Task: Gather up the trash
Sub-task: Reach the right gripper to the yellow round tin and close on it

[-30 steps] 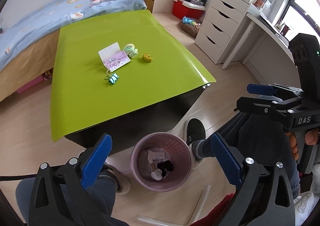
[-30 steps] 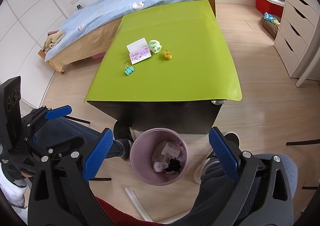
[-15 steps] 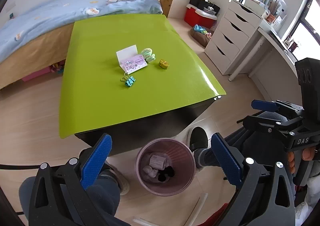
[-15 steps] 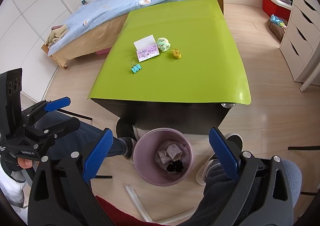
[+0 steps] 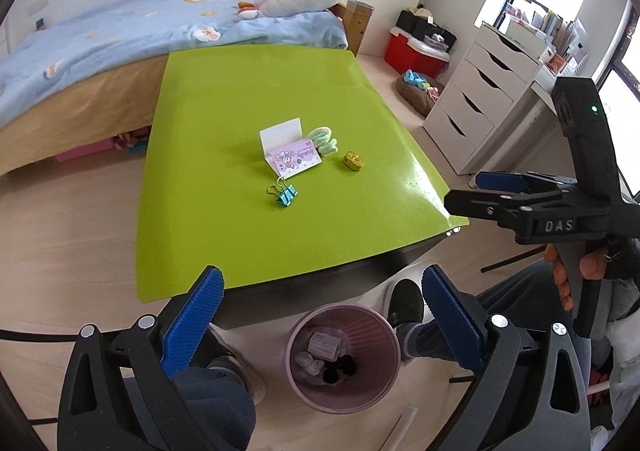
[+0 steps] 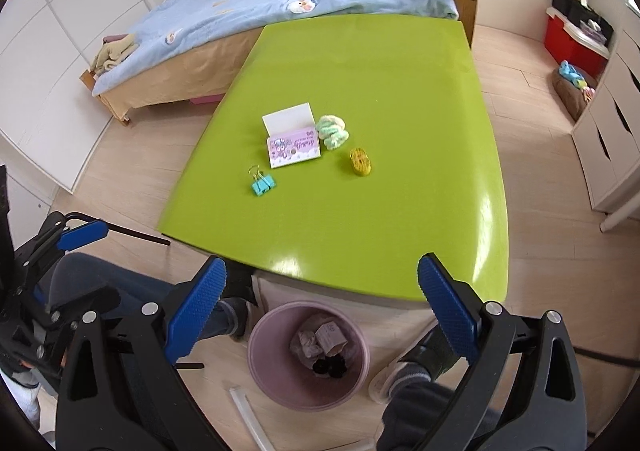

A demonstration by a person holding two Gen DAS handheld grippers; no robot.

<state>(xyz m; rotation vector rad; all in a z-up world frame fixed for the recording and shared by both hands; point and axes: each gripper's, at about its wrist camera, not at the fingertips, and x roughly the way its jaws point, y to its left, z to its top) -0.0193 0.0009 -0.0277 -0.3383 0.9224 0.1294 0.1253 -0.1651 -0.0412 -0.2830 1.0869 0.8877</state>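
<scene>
Left gripper: jaws spread wide, nothing between the blue pads. Right gripper: likewise spread, empty. Both hang over the near edge of the green table, apart from each other; the right one also shows at the right side of the left wrist view, held by a hand.

Pink bin stands on the floor directly below and between each gripper's fingers, against the table's dark front. Inside: crumpled paper, a small boxy scrap, something dark.

Ahead of the grippers, mid-table, a loose cluster: folded pink card standing open; pale green fuzzy item just right of it; small yellow object further right and nearer; teal binder clip nearest, left of the card. All apart from both grippers.

Person's shoes flank the bin.
</scene>
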